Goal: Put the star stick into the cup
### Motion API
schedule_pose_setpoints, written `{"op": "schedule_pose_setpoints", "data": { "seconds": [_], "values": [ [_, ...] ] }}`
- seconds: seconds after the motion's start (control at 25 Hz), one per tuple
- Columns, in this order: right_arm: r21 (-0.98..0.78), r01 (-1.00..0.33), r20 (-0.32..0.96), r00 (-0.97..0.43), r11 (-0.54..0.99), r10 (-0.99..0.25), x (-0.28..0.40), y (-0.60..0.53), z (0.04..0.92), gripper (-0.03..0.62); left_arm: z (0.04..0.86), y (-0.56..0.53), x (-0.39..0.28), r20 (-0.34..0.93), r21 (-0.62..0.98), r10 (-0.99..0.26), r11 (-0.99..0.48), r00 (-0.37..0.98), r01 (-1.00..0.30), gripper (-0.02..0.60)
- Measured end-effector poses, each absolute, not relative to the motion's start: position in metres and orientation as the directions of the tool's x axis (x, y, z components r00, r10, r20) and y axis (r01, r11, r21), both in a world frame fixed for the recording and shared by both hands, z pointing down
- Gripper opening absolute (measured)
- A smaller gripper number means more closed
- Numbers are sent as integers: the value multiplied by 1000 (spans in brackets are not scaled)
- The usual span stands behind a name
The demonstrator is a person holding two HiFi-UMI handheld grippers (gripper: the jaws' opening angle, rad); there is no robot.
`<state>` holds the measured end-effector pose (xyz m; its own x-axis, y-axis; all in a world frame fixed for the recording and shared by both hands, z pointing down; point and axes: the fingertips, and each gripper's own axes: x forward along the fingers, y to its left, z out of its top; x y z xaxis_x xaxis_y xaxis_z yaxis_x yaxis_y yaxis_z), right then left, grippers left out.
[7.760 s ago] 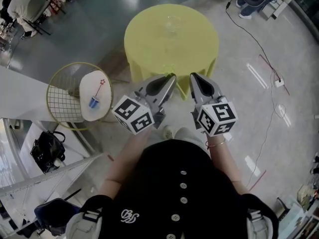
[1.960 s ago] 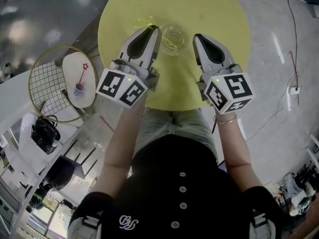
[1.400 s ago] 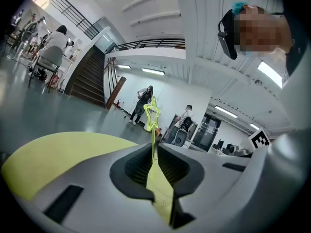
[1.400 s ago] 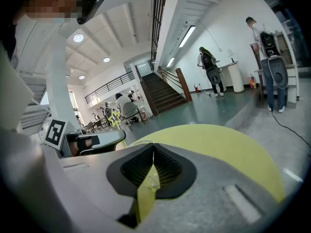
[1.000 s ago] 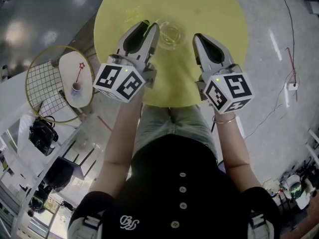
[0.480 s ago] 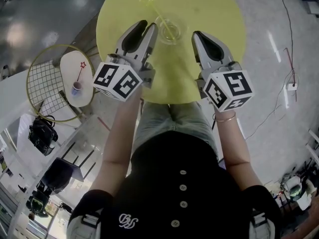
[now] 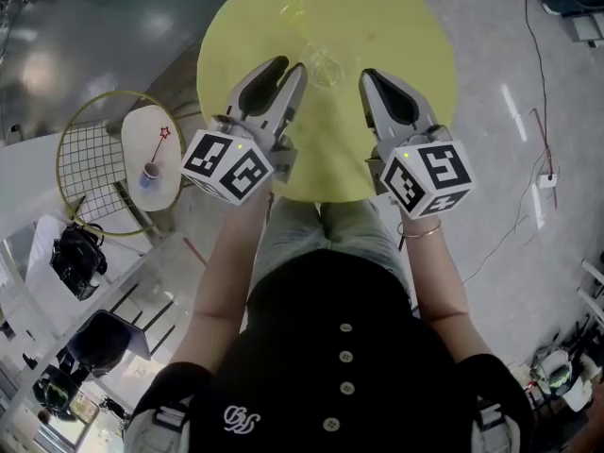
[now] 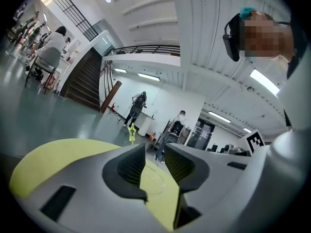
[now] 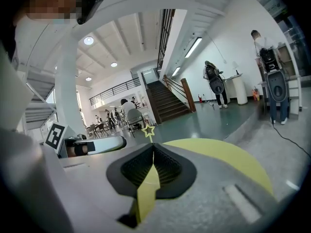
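The left gripper (image 7: 292, 65) hangs over the near half of the round yellow counter (image 7: 387, 17). Its fingers (image 8: 127, 166) are released, with a clear gap between the ribbed pads. Nothing is clamped there. In the left gripper view that gap frames bare yellow surface and the clear cup (image 8: 152, 181), which stands on the counter ahead of the tips and is not touched by them.

The right gripper (image 7: 368, 75) is held beside it, at about the same height, with the cup (image 7: 324, 64) just beyond and between the two sets of tips. Its fingers (image 9: 165, 166) are clenched. In the right gripper view the pad tips meet in a point, with only a thin yellow sliver of counter (image 9: 218, 154) below them and nothing caught between.

The star stick (image 7: 292, 9) is yellow-green and hard to pick out against the counter. From the head view it appears to stand in the cup, its shaft slanting away from the person and its star over the far part of the counter. In the left gripper view the star stick (image 8: 131, 133) rises above the left finger, its lower shaft hidden behind it. In the right gripper view the star stick (image 9: 147, 130) shows just above the closed tips. Neither gripper touches it.
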<state>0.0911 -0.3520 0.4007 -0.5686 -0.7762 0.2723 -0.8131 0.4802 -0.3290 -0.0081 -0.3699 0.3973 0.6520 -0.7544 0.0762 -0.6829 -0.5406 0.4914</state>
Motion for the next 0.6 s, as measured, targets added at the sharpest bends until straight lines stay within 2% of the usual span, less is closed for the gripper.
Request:
{"op": "schedule_pose_setpoints", "data": {
  "seconds": [0.6],
  "values": [
    [-304,-761,197,-639,574,-743,70,-324,366,5,368,-335,-1,31,468,-730,-593,682,-656,109]
  ]
}}
